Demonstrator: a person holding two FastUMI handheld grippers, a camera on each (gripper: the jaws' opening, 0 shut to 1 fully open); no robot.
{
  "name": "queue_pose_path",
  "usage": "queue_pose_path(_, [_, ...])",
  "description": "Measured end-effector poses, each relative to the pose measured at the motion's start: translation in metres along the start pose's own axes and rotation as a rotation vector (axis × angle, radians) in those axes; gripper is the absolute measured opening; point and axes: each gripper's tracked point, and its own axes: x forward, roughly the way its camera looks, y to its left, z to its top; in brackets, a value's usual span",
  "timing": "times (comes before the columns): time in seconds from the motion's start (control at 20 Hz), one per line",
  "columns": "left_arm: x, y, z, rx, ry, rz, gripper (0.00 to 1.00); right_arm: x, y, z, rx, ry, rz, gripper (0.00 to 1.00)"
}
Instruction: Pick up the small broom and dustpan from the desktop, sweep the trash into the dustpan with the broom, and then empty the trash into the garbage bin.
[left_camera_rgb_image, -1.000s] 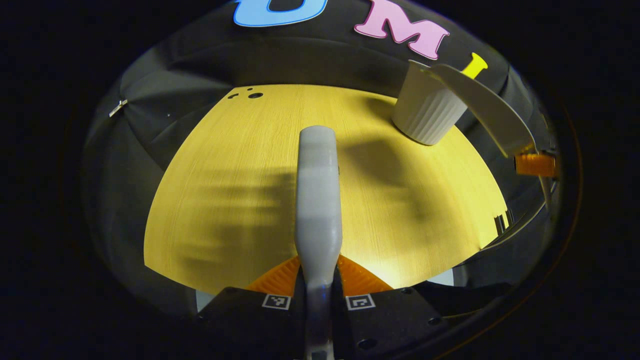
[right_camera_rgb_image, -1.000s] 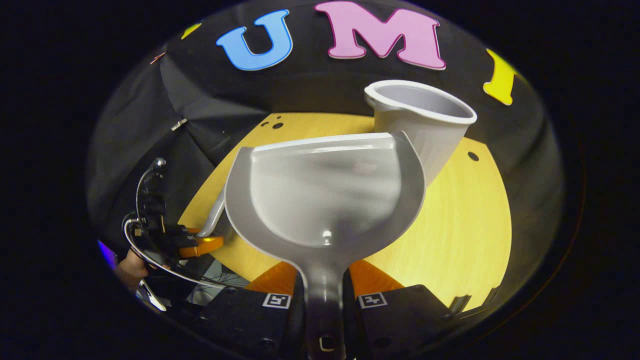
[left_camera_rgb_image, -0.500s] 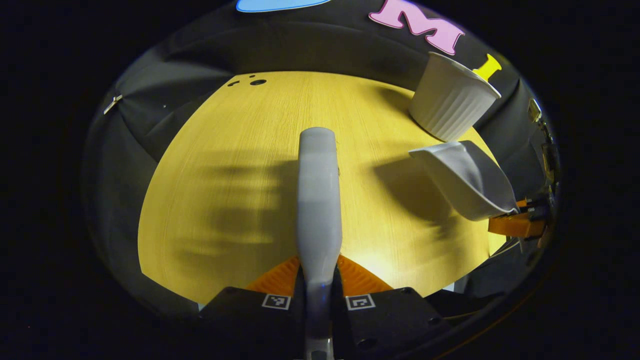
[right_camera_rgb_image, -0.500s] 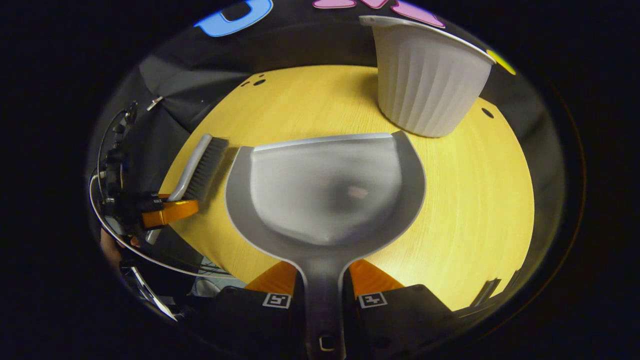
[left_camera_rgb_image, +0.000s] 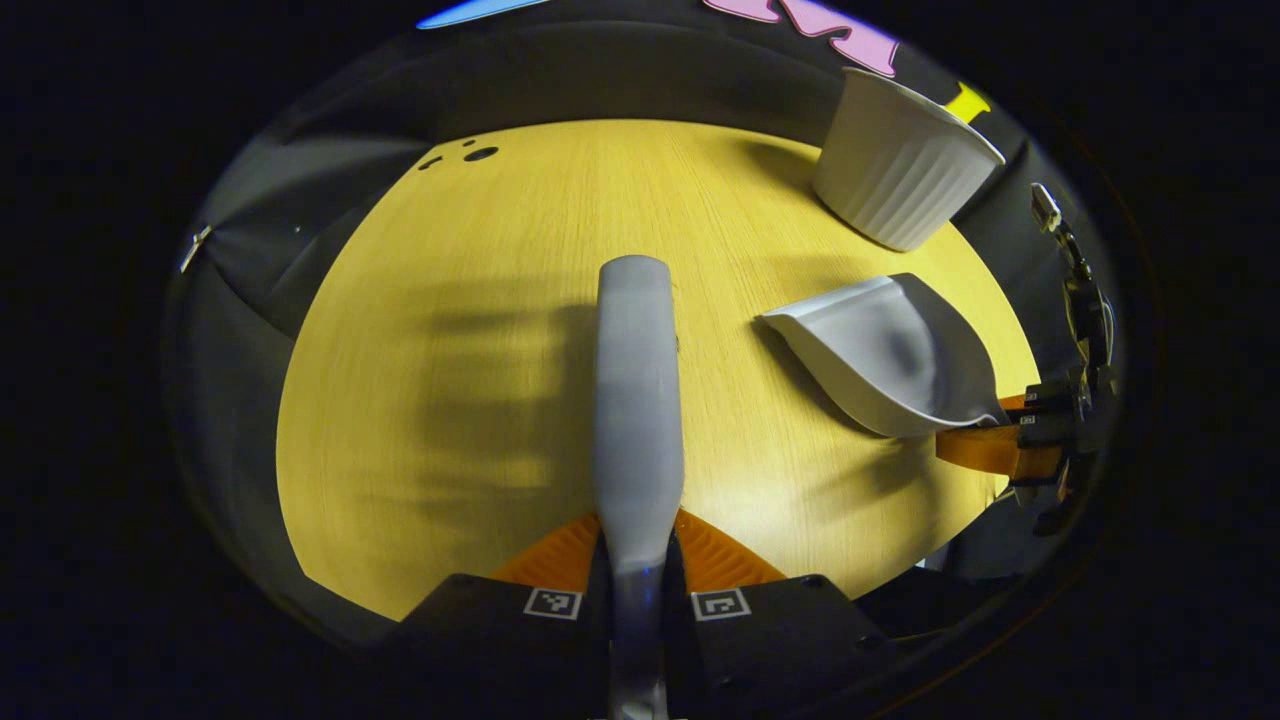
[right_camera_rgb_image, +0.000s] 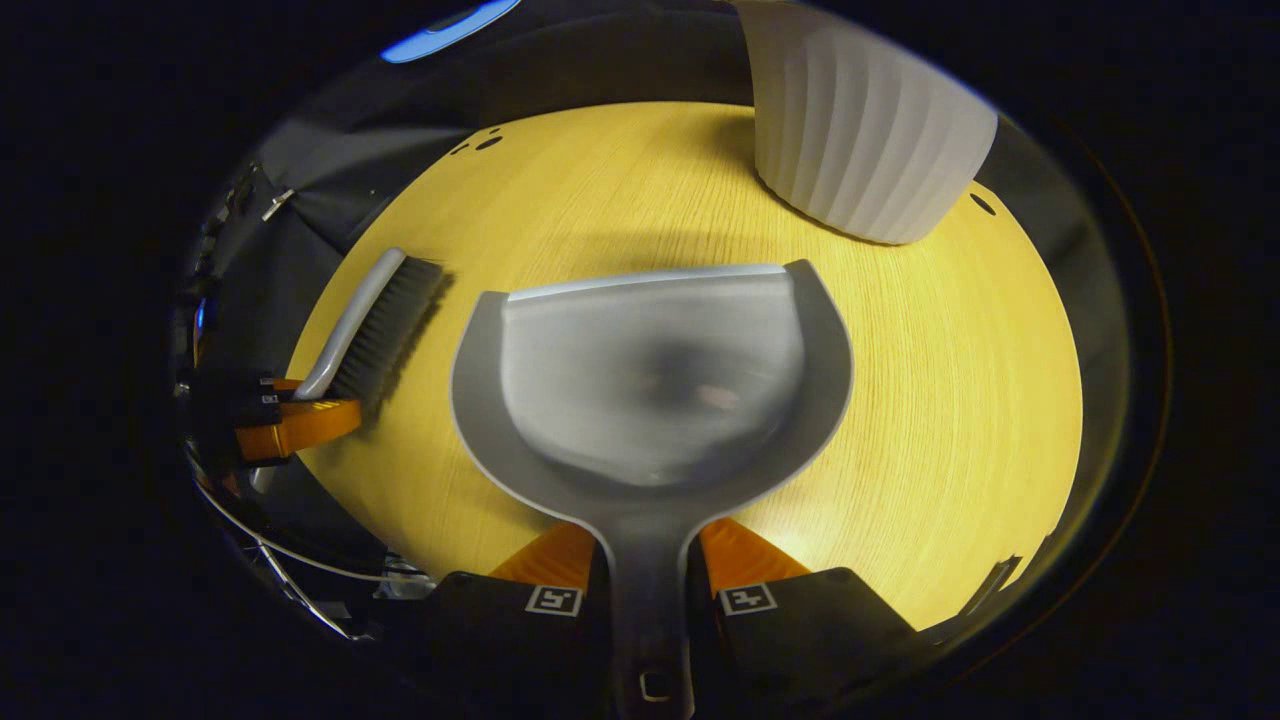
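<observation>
Grey dustpan (right_camera_rgb_image: 650, 400) and broom (left_camera_rgb_image: 635, 390) bear no readable writing.

Smooth plastic dustpan (right_camera_rgb_image: 650, 390) (slightly glossy), ribbed plastic bin (right_camera_rgb_image: 860, 150), wood-grain desktop (right_camera_rgb_image: 960, 420)

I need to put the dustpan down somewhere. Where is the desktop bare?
Bare desktop lies right of the dustpan, below the garbage bin. Crowded: the broom close on the dustpan's left.

desktop (left_camera_rgb_image: 480, 300): yellow wood grain | wall (left_camera_rgb_image: 600, 80): black cloth | light: soft shadows
</observation>
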Motion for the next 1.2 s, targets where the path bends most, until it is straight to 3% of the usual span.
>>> queue_pose_path(0.1, [0.008,0.002,-0.003,0.033,0.024,0.025,0.29,0.000,0.001,-0.001,-0.012,-0.001,-0.007,0.36])
queue_pose_path(0.15, [0.007,0.002,-0.006,0.046,0.032,0.039,0.26,0.001,0.001,-0.001,-0.005,-0.002,-0.006,0.44])
queue_pose_path(0.2, [0.008,0.002,-0.006,0.054,0.036,0.051,0.26,0.001,0.004,-0.002,0.004,0.001,0.000,0.37])
queue_pose_path(0.25, [0.006,0.002,-0.006,0.058,0.035,0.061,0.29,0.002,0.006,-0.004,0.012,0.005,0.011,0.37])
queue_pose_path(0.3, [0.005,0.001,-0.005,0.063,0.033,0.070,0.27,0.001,0.007,-0.003,0.016,-0.002,0.016,0.52])
queue_pose_path(0.4, [0.000,0.004,-0.004,0.076,0.020,0.090,0.29,0.000,0.008,-0.002,0.016,-0.006,0.026,0.31])
queue_pose_path(0.5, [-0.004,0.004,-0.003,0.087,0.005,0.107,0.33,-0.004,0.018,0.000,0.023,-0.016,0.056,0.61])
queue_pose_path(0.6, [-0.015,0.001,-0.001,0.074,-0.021,0.103,0.42,-0.012,0.020,0.002,0.020,-0.031,0.073,0.75])
queue_pose_path(0.65, [-0.020,-0.002,0.000,0.061,-0.037,0.091,0.53,-0.018,0.022,0.004,0.017,-0.044,0.083,0.89])
queue_pose_path(0.7, [-0.026,-0.008,0.001,0.050,-0.053,0.075,0.64,-0.020,0.023,0.005,0.011,-0.060,0.079,0.87])
queue_pose_path(0.75, [-0.034,-0.011,0.002,0.043,-0.072,0.071,0.75,-0.030,0.023,0.007,0.002,-0.076,0.081,1.00])
queue_pose_path(0.85, [-0.053,-0.015,0.007,0.044,-0.124,0.085,0.96,-0.052,0.029,0.017,-0.017,-0.131,0.101,0.99])
queue_pose_path(1.1, [-0.122,-0.043,0.033,0.042,-0.348,0.044,0.95,-0.125,0.034,0.057,-0.036,-0.368,0.097,0.99])
queue_pose_path(1.2, [-0.155,-0.050,0.049,0.057,-0.471,0.061,0.95,-0.159,0.033,0.075,-0.033,-0.488,0.088,0.99])
